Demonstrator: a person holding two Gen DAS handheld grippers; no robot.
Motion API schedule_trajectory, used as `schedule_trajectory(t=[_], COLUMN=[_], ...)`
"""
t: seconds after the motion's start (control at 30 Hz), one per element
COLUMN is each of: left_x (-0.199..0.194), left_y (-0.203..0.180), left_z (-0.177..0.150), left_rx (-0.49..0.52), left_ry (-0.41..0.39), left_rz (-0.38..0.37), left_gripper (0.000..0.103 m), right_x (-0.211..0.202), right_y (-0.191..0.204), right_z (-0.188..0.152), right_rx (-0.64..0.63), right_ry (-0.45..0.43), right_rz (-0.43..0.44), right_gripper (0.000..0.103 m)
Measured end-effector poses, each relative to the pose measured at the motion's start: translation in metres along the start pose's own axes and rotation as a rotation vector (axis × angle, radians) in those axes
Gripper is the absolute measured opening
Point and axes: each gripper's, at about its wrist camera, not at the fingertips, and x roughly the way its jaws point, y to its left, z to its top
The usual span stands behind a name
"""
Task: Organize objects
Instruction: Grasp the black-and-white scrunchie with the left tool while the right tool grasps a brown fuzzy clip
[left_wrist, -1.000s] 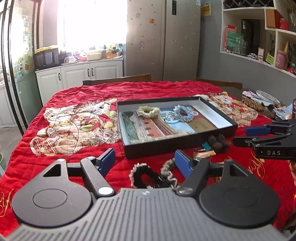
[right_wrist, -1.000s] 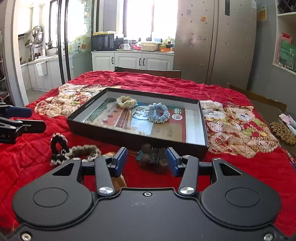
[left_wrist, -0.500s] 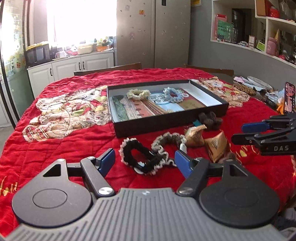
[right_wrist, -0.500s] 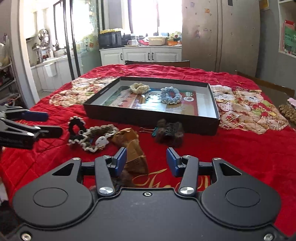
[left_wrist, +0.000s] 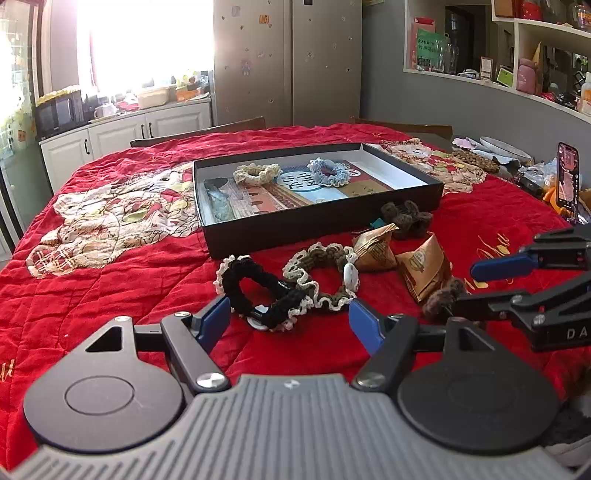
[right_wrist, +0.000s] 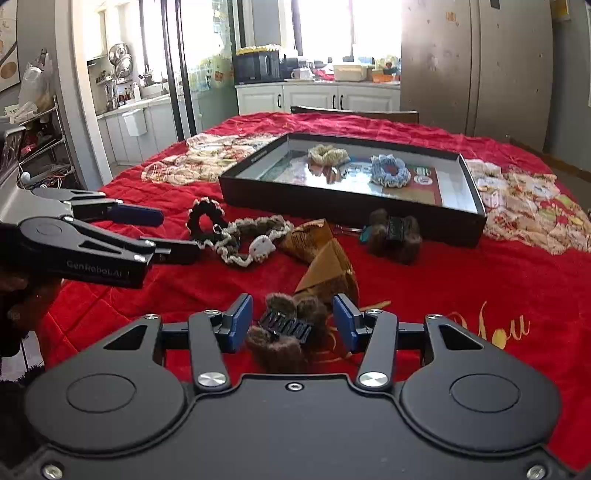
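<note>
A black tray on the red cloth holds a cream scrunchie and a blue scrunchie. In front of it lie a black scrunchie, a brown lace-edged scrunchie, two brown paper packets and a furry brown hair clip. My left gripper is open just before the black scrunchie. My right gripper is open around a second furry brown clip, not touching it.
A phone on a stand and snacks stand at the table's right edge. Chairs stand behind the table. Cabinets and a fridge are beyond.
Both grippers have pulled back from the tray toward the near edge. The scrunchies, packets and the second furry clip have come into view between and before the fingers.
</note>
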Motion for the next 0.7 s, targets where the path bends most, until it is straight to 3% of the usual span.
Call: schedule_trajectory(t=[0.43,0.6,0.7], left_x=[0.018,0.027,0.031], left_y=[-0.001,-0.001,0.001], left_z=[-0.003,-0.002,-0.002], left_rx=[0.035,0.05,0.048], left_ry=[0.017,0.026,0.035], left_rz=[-0.019,-0.015,-0.015], left_gripper=[0.063,0.043,0.036], right_x=[0.023,0.025,0.025], right_y=[0.008,0.008,0.007], right_z=[-0.012,-0.013,-0.013], right_rx=[-0.021,-0.014,-0.009], right_ry=[0.065,0.066,0.068], right_rz=[0.018,0.023,0.029], right_gripper=[0.049,0.046,0.043])
